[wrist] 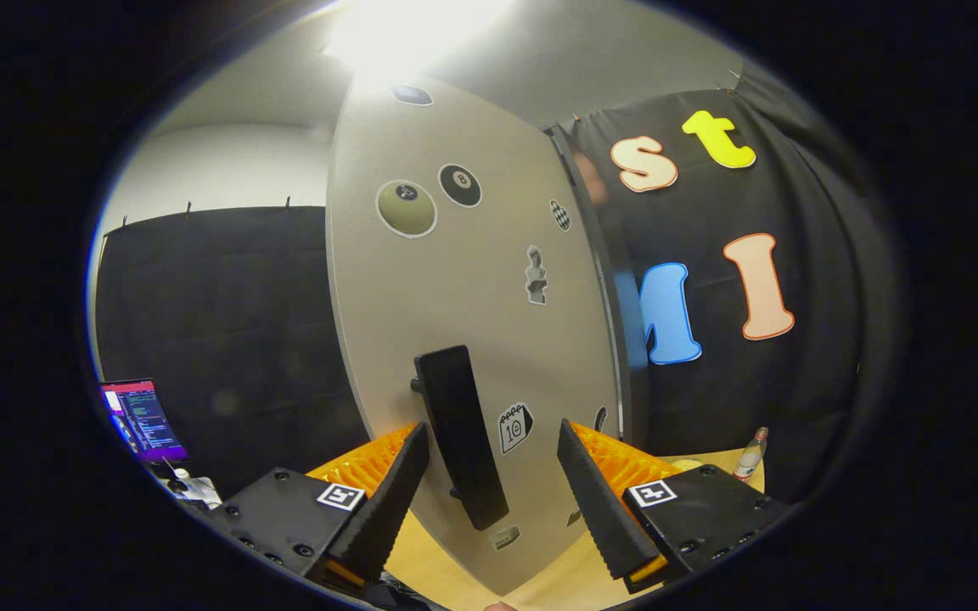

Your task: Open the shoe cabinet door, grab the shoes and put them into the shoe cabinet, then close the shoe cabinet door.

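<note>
Straddling the door handle [460, 437], gripper [493, 450] jaws apparently not touching it.

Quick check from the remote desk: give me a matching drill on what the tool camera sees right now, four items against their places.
Column one:
1. door handle
2. bottle
3. laptop screen
4. eight-ball sticker

Column two:
A. high on the cabinet door, above the handle
B. between the fingers of the open tool, not gripped
C. on the table, beyond the right finger by the black cloth
D. lit, off past the left finger

Pairs: 1-B, 2-C, 3-D, 4-A
</note>
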{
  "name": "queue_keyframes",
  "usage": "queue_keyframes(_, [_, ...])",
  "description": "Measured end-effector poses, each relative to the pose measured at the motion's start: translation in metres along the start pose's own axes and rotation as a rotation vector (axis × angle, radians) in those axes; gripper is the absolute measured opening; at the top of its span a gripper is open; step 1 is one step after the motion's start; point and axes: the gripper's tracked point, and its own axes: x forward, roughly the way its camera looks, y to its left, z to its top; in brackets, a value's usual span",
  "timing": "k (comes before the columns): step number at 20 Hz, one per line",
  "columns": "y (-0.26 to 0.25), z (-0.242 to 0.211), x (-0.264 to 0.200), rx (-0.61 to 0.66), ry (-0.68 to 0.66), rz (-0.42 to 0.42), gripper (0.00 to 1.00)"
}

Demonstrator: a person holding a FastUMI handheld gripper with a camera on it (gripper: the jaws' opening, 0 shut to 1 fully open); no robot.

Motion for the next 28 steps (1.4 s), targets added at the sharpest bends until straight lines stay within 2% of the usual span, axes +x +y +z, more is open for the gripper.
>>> queue_keyframes(10, [0.05, -0.007, 0.072, 0.036, 0.031, -0.012, 0.97])
queue_keyframes(20, [0.086, -0.012, 0.153, -0.014, 0.011, -0.045, 0.97])
queue_keyframes(24, [0.089, -0.014, 0.192, -0.013, -0.006, -0.089, 0.97])
queue_keyframes(28, [0.094, -0.012, 0.208, 0.006, -0.021, -0.155, 0.97])
